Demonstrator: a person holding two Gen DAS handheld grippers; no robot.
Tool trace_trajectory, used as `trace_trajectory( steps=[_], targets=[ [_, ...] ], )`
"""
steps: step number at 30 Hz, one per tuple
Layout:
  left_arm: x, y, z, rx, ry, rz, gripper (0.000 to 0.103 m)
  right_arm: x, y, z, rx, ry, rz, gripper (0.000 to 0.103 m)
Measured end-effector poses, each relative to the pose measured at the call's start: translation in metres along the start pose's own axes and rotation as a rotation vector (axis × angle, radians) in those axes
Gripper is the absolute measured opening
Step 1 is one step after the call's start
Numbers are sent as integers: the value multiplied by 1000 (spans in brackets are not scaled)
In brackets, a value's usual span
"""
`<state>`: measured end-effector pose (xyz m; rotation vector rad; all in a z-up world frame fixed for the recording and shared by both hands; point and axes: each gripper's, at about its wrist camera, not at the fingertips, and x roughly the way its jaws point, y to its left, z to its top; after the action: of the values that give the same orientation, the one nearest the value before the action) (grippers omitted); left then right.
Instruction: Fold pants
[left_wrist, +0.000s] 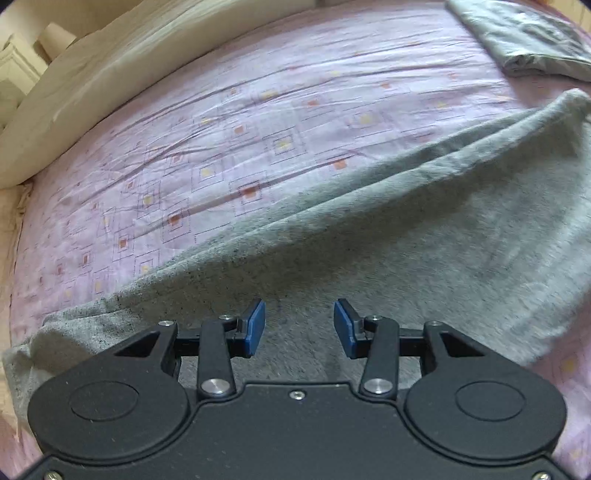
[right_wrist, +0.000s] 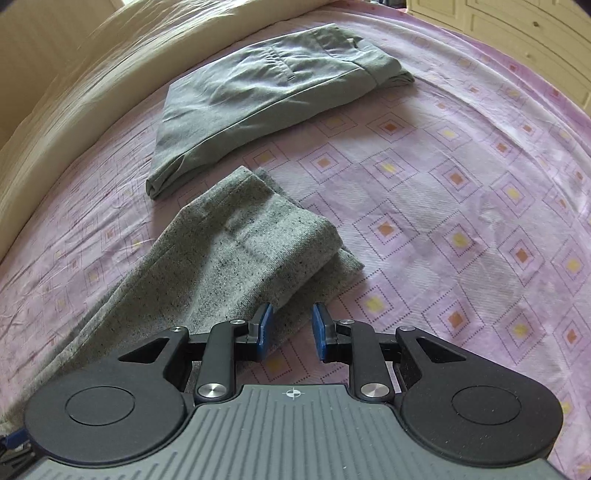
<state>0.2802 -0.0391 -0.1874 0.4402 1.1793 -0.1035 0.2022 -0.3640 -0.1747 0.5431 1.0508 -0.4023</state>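
On my left, a cream pillow (left_wrist: 74, 85) borders the bed (left_wrist: 258, 110). My left tongs (left_wrist: 299, 326) hang released over the fleecy grey pants (left_wrist: 369, 251), which lie long across the pink sheet. My right tongs (right_wrist: 289, 326) are released too, at the cuffs' edge. Beyond, folded grey-green trousers (right_wrist: 266, 92) lie near the cuffs.

Your left black plastic two-finger gripper (left_wrist: 299, 328) carries blue rectangular pads (left_wrist: 255, 328), silver pivot screws and round disc housings. Your right black-and-grey gripper (right_wrist: 291, 330) shows a ribbed grey top plate (right_wrist: 291, 435) with a white crosshair mark (right_wrist: 293, 393).
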Motion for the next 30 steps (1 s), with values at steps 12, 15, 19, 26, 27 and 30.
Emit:
trace_trajectory(
  steps=[12, 15, 19, 26, 27, 30],
  targets=[
    [37, 21, 31, -75, 120, 112, 59, 26, -2, 12, 91, 50, 128, 15],
    [35, 17, 32, -55, 116, 126, 59, 23, -3, 12, 132, 64, 205, 0],
    [29, 19, 34, -47, 105, 131, 59, -7, -3, 16, 91, 16, 213, 0],
    [-2, 28, 29, -107, 65, 115, 59, -3, -14, 11, 56, 89, 204, 4],
    [-9, 28, 26, -118, 56, 102, 59, 1, -13, 8, 52, 99, 206, 4],
    [-27, 24, 13, -138, 37, 69, 59, 6, -7, -4, 95, 126, 294, 4]
  ],
)
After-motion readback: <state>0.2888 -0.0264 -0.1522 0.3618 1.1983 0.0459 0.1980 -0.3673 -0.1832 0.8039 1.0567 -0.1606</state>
